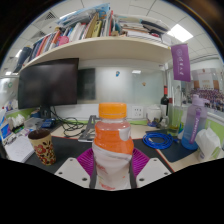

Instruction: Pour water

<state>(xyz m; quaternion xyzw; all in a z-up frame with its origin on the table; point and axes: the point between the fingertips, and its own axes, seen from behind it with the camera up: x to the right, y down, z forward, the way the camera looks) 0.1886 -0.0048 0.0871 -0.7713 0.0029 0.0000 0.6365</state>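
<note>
Gripper (112, 168) clamps a bottle (113, 138) at bottom centre of the frame: both pink pads (87, 160) press its sides. Bottle is upright, orange cap (113, 111) on, orange liquid inside, held in front of the desk (70, 148). Paper cup (42, 146) stands on the desk at lower left, well apart from the bottle. Monitor (48, 82) at left, dark. Shelf (95, 50) with books (80, 28) across the top. Blue plate (158, 140) right of the bottle; purple tumbler (191, 122) further right. Purple banner (181, 61) at upper right.
</note>
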